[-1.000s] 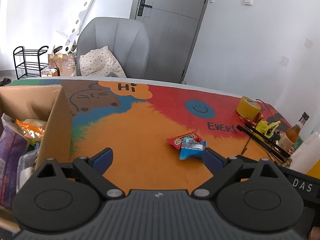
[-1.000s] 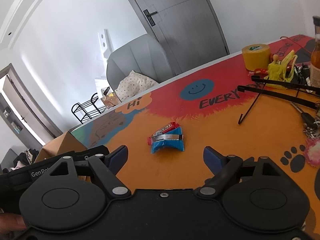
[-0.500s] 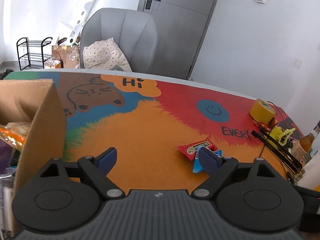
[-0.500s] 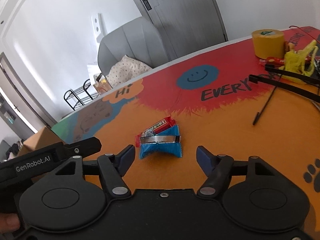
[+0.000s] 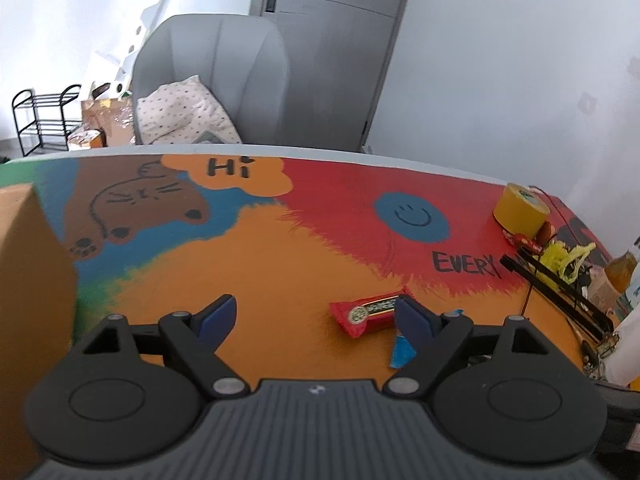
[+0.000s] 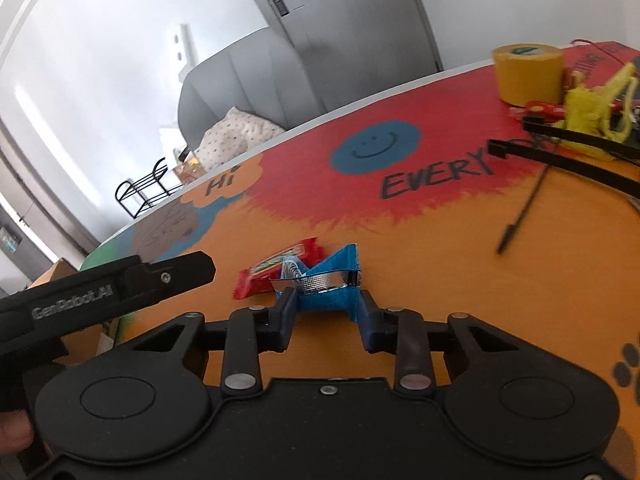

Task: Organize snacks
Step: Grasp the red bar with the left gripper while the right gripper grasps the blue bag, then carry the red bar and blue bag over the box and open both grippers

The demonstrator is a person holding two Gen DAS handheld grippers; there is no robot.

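A red snack bar (image 5: 366,313) lies on the orange part of the colourful table mat (image 5: 280,256), with a blue snack packet (image 5: 402,350) beside it. My left gripper (image 5: 316,314) is open and empty; its right finger sits just over the red bar's end. In the right wrist view my right gripper (image 6: 326,304) has closed in on the blue packet (image 6: 328,280), fingers touching both sides. The red bar (image 6: 280,270) lies just behind it. The cardboard box (image 5: 28,300) stands at the left.
A yellow tape roll (image 5: 520,212), black hangers (image 5: 560,292), a yellow tangle and bottles crowd the table's right side. A grey chair (image 5: 216,80) with a dotted cushion stands behind the far edge. The left gripper's body (image 6: 108,292) shows at left in the right wrist view.
My right gripper moved forward and closed its fingers onto the blue packet. My left gripper shifted right, away from the box, toward the red bar.
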